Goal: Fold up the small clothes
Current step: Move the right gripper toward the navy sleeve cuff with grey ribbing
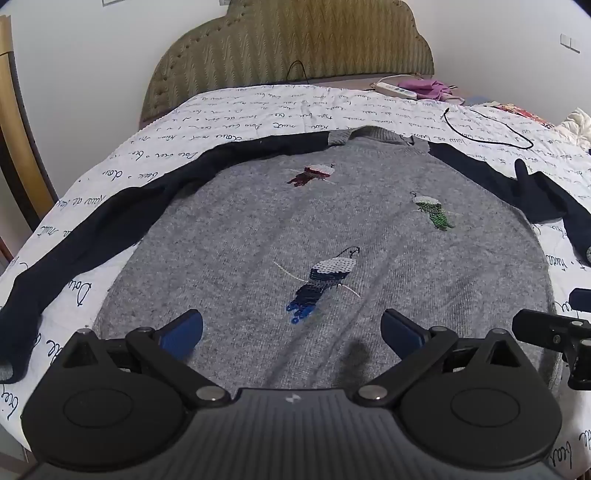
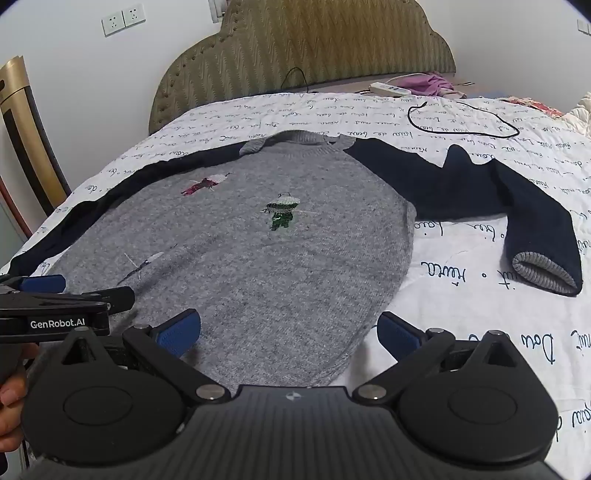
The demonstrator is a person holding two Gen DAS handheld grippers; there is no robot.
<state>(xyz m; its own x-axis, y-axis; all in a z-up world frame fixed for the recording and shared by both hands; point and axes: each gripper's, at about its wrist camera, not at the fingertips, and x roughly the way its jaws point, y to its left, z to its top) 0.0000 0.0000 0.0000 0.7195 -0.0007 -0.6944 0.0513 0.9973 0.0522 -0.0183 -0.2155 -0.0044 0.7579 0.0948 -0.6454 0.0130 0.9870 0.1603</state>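
Left wrist view, bedroom scene. Item one: sweater (image 1: 295, 229), grey knit body with navy sleeves, laid flat and face up on the bed (image 1: 258, 107), collar toward the headboard (image 1: 295, 44). Three sequinned bird motifs on the front: red (image 1: 312, 174) near the collar, green (image 1: 434, 212) to the right, blue (image 1: 325, 284) nearest the hem. Left sleeve (image 1: 92, 236) spread outward along the white quilt printed with script. Right sleeve (image 2: 517, 206) spread outward too, bent at the elbow, its grey ribbed cuff (image 2: 543, 273) open toward the camera in the right wrist view.

Item two: left gripper (image 1: 291, 332), hovering over the hem area of the grey body, fingers (image 1: 183, 332) spread wide with blue pads, nothing between them, no hold on the cloth.

Item three: right gripper (image 2: 288, 332), poised over the right side edge of the grey body near the hem, fingers (image 2: 399, 336) likewise spread wide, empty. One finger over the knit, the other over bare quilt.

Item four: hand (image 2: 9, 406), partly seen at the left border of the right wrist view, gripping the left gripper's handle.

Sundries at the far side of the bed: black cable (image 2: 461, 118) looped on the quilt; white power strip (image 2: 389, 89); purple cloth (image 2: 428, 82). Wall sockets (image 2: 123, 19) beside the headboard.
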